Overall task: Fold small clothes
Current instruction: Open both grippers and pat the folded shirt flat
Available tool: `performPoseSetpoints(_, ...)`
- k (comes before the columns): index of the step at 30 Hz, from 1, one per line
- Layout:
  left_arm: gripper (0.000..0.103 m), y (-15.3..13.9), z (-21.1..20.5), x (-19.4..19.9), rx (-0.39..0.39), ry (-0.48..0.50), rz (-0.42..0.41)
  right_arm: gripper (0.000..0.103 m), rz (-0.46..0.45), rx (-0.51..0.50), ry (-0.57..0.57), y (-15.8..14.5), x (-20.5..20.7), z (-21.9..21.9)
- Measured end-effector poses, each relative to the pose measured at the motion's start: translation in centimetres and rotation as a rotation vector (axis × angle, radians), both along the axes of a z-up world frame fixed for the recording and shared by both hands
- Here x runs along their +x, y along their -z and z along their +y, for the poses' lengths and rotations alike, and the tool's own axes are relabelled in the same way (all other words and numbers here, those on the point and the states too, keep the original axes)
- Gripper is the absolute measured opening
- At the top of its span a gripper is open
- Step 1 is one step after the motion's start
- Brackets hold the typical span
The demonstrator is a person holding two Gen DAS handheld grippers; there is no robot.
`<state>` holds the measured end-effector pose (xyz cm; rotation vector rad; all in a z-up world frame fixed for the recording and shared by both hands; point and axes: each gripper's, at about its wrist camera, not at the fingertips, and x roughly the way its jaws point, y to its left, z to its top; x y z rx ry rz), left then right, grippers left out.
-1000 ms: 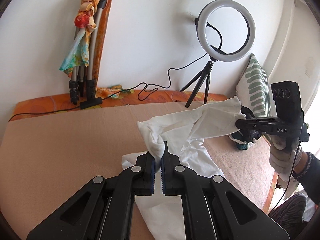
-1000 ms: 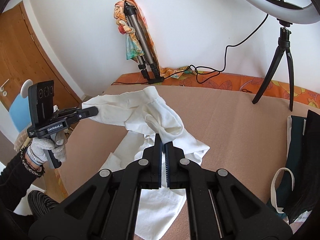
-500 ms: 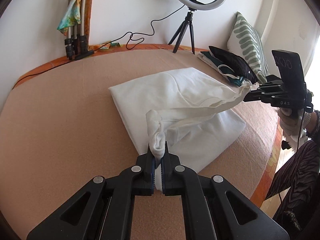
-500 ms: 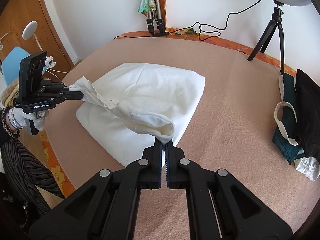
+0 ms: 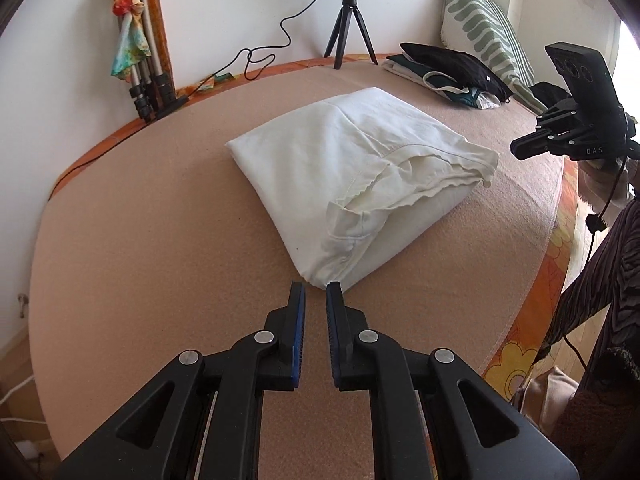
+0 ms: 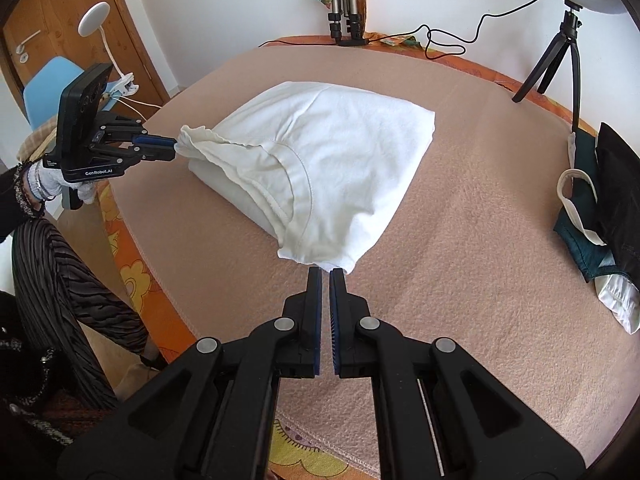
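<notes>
- The folded white cotton garment [image 5: 340,168] lies mid-frame on the peach fleece blanket [image 5: 160,240], its ruffled open edge facing the lower right of the left wrist view.
- The left gripper [image 5: 316,292] is letting go: its jaws are opening, with the cloth corner at the tips and not between the pads.
- The right gripper [image 6: 325,276] is clenched. The other corner lies at its tips, apparently not pinched.
- To finish well, I'd back both straight away without dragging corners, then press the loose edge flat before the next fold.
</notes>
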<state>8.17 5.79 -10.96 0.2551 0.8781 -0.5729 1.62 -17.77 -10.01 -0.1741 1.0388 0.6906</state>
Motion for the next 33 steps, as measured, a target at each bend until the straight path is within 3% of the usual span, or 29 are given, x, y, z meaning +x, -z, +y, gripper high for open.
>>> performPoseSetpoints(3,0.009,-1.1,1.3,-0.5,-0.068,-0.029,-0.005,0.013,0.041,0.080,0.084,-0.4,1.1,-1.3)
performPoseSetpoints(5,0.009,-2.0,1.6,-0.1,-0.110,-0.056,-0.018,0.037,0.081,0.138,0.169,0.1,2.2,-2.3)
performPoseSetpoints(9,0.009,-2.3,-0.3,1.2,-0.126,-0.044,-0.038,0.037,0.207,0.222,0.255,2.0,4.1,-2.8)
performPoseSetpoints(13,0.009,-0.8,-3.7,2.1,-0.089,0.018,-0.007,0.037,0.240,0.229,0.271,3.0,4.7,-2.0)
performPoseSetpoints(15,0.009,0.0,-5.0,1.8,-0.064,0.060,0.008,0.017,0.258,0.246,0.262,3.2,4.6,-1.7)
performPoseSetpoints(16,0.009,0.4,-5.6,1.5,-0.054,0.082,0.020,0.011,0.260,0.246,0.256,3.2,4.5,-1.5)
performPoseSetpoints(20,0.009,2.3,-6.7,0.1,0.023,0.147,0.077,0.006,0.223,0.215,0.222,2.4,3.5,-1.0)
performPoseSetpoints(23,0.009,2.4,-5.9,-0.5,0.016,0.142,0.090,0.006,0.203,0.139,0.165,2.3,2.7,-0.6)
performPoseSetpoints(26,0.009,1.2,-4.9,-0.7,-0.030,0.122,0.083,0.008,0.211,0.170,0.111,1.4,2.6,-0.8)
performPoseSetpoints(30,0.009,-1.5,-4.1,0.1,-0.151,0.079,0.050,0.034,0.162,0.272,0.203,-0.2,4.8,-2.9)
performPoseSetpoints(33,0.009,-2.8,-3.8,2.1,-0.223,0.012,0.033,0.034,0.168,0.370,0.300,-0.7,7.9,-4.3)
